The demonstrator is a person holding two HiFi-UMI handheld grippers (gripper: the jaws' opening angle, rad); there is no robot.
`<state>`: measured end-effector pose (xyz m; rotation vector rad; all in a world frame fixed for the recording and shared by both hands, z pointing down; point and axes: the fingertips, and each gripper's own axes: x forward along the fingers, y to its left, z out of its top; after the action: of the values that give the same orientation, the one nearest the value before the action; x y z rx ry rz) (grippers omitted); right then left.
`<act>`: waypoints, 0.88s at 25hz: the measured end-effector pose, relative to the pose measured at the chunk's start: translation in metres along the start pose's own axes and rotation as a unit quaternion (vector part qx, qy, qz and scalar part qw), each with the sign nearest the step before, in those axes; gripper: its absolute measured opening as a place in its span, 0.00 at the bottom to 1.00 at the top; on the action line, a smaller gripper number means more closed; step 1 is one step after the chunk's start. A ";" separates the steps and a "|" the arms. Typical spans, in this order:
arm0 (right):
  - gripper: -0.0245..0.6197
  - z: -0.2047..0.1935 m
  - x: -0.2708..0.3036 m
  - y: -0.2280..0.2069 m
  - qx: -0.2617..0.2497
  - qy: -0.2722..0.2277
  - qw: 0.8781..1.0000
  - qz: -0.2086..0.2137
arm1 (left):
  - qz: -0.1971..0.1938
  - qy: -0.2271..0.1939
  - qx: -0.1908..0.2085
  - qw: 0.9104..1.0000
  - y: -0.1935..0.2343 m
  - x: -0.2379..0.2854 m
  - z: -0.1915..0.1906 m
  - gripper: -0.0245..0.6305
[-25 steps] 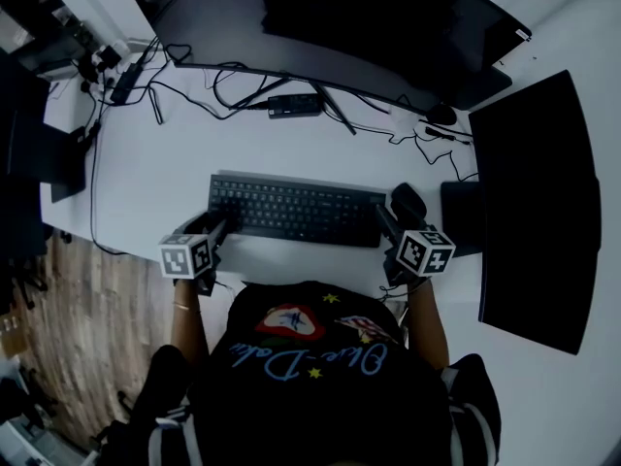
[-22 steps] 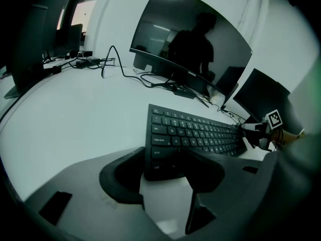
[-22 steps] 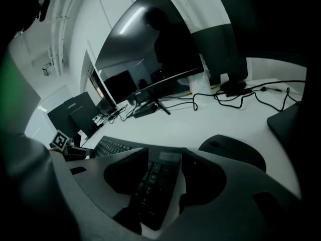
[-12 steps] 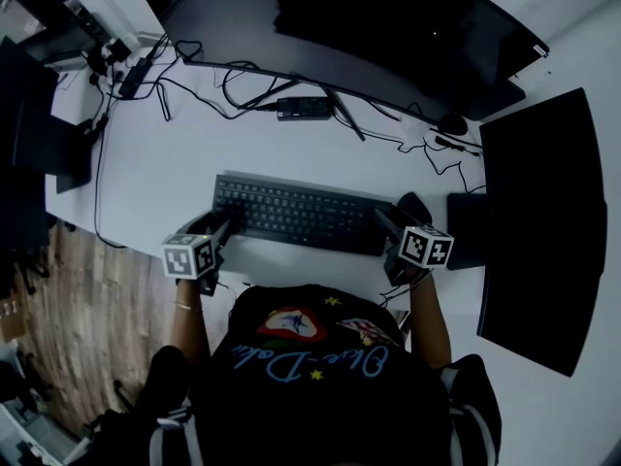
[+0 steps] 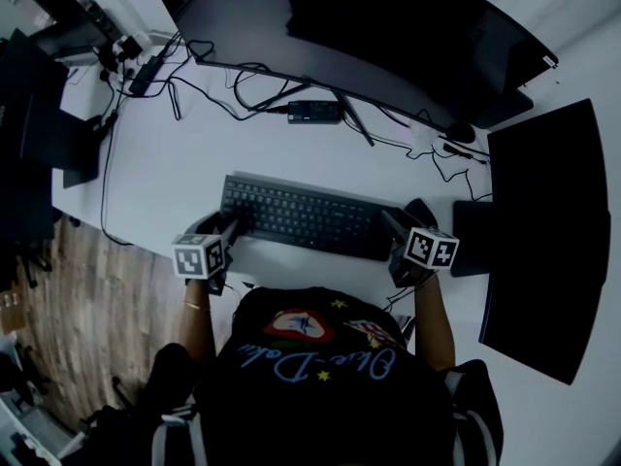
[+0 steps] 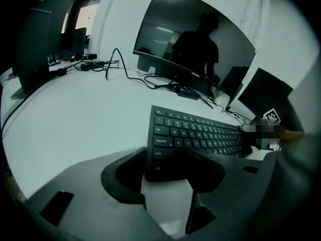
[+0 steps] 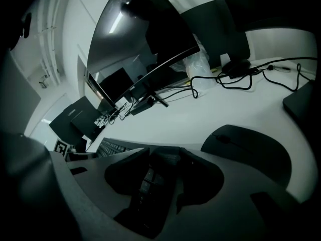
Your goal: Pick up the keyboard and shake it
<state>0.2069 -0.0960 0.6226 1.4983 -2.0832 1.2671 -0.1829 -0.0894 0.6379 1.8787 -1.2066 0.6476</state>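
Left gripper: the left gripper [image 5: 231,229] has its dark moulded jaws set wide, straddling the near-left corner of the flat black plastic keyboard [image 5: 306,219]. The shift and ctrl keys lie in the gap, and one jaw reaches over the keys.
Right gripper: the right gripper [image 5: 393,223] is rolled on its side with its jaws wide. They have just been closing a little, and the keyboard's right end sits between them.
Keyboard: it lies flat at the centre of the smooth white desk [image 5: 175,173], long side across. One gripper is at its 9 o'clock end and the other at its 3 o'clock end.
Look: a thin rectangular slab with rows of low matte keys and pale lettering.
Surroundings: a rounded black mouse [image 5: 420,208] sits just beside the keyboard at 3 o'clock. A broad curved glossy monitor [image 5: 388,37] stands at 12 o'clock. Thin black cables [image 5: 243,90] loop over the desk between monitor and keyboard.
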 end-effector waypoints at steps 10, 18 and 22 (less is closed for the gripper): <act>0.29 -0.002 -0.015 -0.002 0.017 -0.034 0.999 -0.013 | 0.008 -0.023 0.043 0.999 0.000 0.003 0.001 0.34; 0.30 0.013 -0.029 0.010 -0.008 -0.066 0.998 -0.013 | 0.007 -0.047 0.048 0.998 -0.006 -0.003 0.011 0.34; 0.30 0.019 -0.035 0.018 -0.016 -0.084 0.996 -0.010 | 0.014 -0.068 0.055 0.996 -0.003 -0.008 0.017 0.34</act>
<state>0.2115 -0.0872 0.5799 1.6592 -2.1734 1.1300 -0.1835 -0.0990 0.6208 2.0278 -1.3097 0.6208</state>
